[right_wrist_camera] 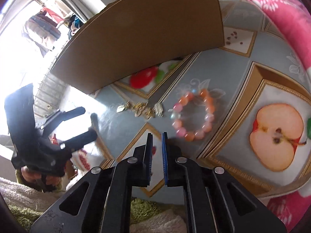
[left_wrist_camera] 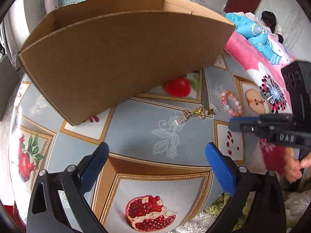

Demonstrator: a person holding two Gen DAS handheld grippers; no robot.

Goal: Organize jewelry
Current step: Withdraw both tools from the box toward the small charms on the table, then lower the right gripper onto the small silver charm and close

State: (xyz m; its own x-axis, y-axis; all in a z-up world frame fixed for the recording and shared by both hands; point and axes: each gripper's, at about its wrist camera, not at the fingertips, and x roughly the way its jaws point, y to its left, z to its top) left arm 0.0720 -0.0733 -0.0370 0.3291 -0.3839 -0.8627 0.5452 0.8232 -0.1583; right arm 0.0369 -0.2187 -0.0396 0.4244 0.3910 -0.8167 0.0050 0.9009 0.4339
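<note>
The left tongs (left_wrist_camera: pixel 156 167) stand wide apart over the fruit-patterned table (left_wrist_camera: pixel 136 128) with nothing between them, while the right tongs (right_wrist_camera: pixel 157 137) are nearly closed and empty. Just past the right tips lies the pink-orange bead bracelet (right_wrist_camera: pixel 192 114), beside the gold jewelry (right_wrist_camera: pixel 141 109), with the cardboard box (left_wrist_camera: pixel 124 58) behind
</note>
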